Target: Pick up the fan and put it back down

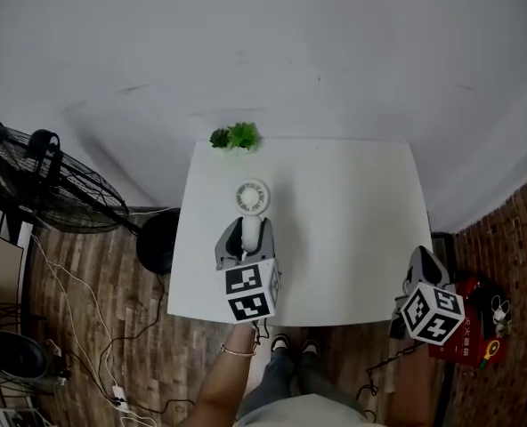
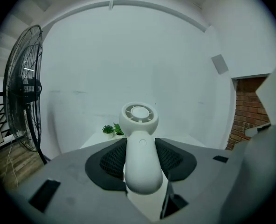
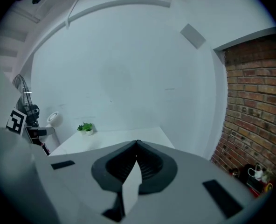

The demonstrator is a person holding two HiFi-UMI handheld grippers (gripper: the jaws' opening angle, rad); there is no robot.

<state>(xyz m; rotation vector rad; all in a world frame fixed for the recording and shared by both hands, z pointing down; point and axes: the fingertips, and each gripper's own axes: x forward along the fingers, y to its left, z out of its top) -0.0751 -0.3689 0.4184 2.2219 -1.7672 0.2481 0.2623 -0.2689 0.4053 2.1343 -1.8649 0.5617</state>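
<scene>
White worktop [image 1: 352, 221] takes up the middle, up against a plain wall. There's a black floor fan [image 1: 50, 185] standing off its left side on the wood floor (way bigger than the one that matters here).

Left gripper [image 1: 245, 231] is over the left part of the worktop, and its jaws are clamped on the handle of the fan [image 1: 252, 196], one pad on each side. The fan is small and white, and its round head sticks out past the jaw tips, pointing toward the far edge. I honestly can't tell whether it's touching the worktop or just above it.

Right gripper [image 1: 421, 261] sits at the near right corner, well apart from the fan, with its jaws pressed together and nothing in them.

Little green plant [image 1: 235, 137] is on the far edge, in line with the fan's head.
</scene>
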